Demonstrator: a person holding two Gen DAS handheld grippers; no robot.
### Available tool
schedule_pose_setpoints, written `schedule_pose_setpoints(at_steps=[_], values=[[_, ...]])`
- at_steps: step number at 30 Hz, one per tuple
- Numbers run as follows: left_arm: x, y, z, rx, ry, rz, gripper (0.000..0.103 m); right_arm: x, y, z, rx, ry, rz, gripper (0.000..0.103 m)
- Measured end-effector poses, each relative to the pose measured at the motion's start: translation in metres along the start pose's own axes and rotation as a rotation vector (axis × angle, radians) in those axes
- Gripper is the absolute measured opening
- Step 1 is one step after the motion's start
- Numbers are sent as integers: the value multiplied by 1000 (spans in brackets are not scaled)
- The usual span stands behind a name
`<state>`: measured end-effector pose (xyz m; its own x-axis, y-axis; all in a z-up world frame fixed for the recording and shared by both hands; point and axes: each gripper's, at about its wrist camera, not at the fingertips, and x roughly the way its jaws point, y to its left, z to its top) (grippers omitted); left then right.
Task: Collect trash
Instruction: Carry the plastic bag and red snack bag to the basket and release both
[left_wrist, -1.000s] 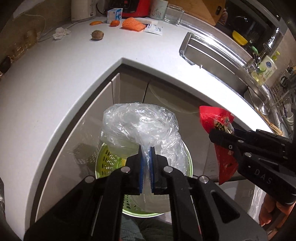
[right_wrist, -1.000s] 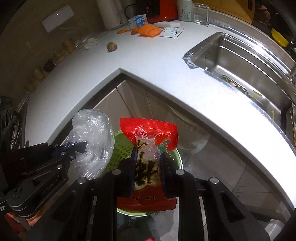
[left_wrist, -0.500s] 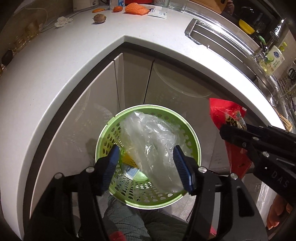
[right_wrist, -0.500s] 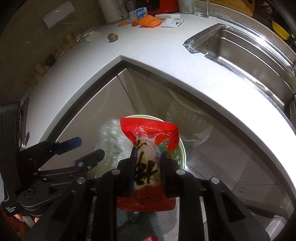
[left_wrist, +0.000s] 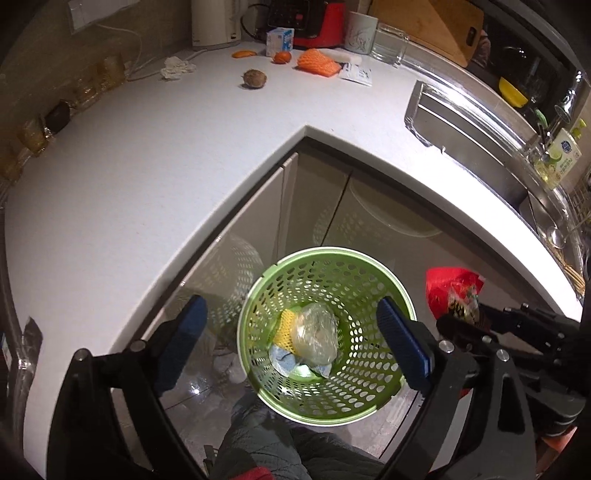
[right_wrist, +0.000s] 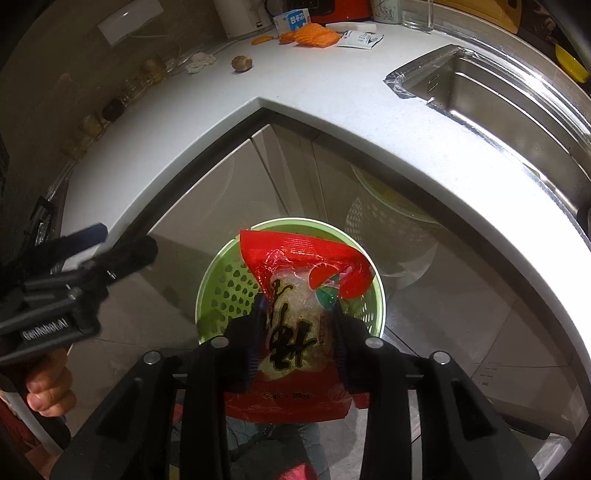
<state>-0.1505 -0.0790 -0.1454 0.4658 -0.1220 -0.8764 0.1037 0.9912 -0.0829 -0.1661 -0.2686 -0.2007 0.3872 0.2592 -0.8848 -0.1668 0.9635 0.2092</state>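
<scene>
Below the corner of a white kitchen surface (left_wrist: 155, 192), a green perforated basket (left_wrist: 369, 384) stands on the floor in front of glossy cabinet doors. A crumpled clear plastic bag (left_wrist: 317, 338) lies at the bottom of the basket, resting against a yellow mesh piece (left_wrist: 285, 328) and a pale blue scrap (left_wrist: 282, 360). The left hand-held gripper (left_wrist: 291, 338) hangs over the basket with its blue-padded fingers (left_wrist: 404, 349) spread wide and nothing between them. To its right, the right hand-held gripper (right_wrist: 297, 332) pinches a red noodle wrapper (right_wrist: 295, 325) printed with black characters, its jaws pressed against both sides of the packet. Seen from the right wrist, the wrapper hangs directly above the basket's opening (right_wrist: 225, 288), clear of the rim. Far back on the surface sit an orange foam net (left_wrist: 318, 62), a brown round fruit (left_wrist: 254, 78), a crumpled white tissue (left_wrist: 177, 67), a white sachet (left_wrist: 356, 72) and a small blue-and-white carton (left_wrist: 280, 41). A stainless steel sink (right_wrist: 509, 96) is set into the surface at right.
</scene>
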Motion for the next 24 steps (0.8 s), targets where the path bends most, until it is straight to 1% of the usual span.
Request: schedule_pose_setpoints(at_steps=[2, 4, 6, 7, 8, 10, 16, 24], values=[[-7, 7, 3, -13, -18, 17, 91, 4, 3, -3, -3, 5, 6, 66], [-10, 14, 6, -35, -22, 27, 91, 6, 6, -5, -3, 3, 6, 69], [-12, 21, 7, -61, -23, 31, 91, 5, 7, -5, -3, 4, 13, 69], [-13, 22, 8, -73, -23, 30, 91, 4, 8, -3, -3, -1, 14, 71], [-14, 24, 9, -81, -23, 32, 91, 2, 8, -2, -4, -8, 12, 76], [-16, 26, 9, -90, -28, 41, 91, -4, 8, 0, -3, -30, 9, 80], [-24, 27, 10, -92, -50, 52, 91, -8, 11, 4, -12, -36, 26, 81], [-31, 25, 9, -96, -63, 45, 91, -12, 14, 4, -27, -41, 27, 81]])
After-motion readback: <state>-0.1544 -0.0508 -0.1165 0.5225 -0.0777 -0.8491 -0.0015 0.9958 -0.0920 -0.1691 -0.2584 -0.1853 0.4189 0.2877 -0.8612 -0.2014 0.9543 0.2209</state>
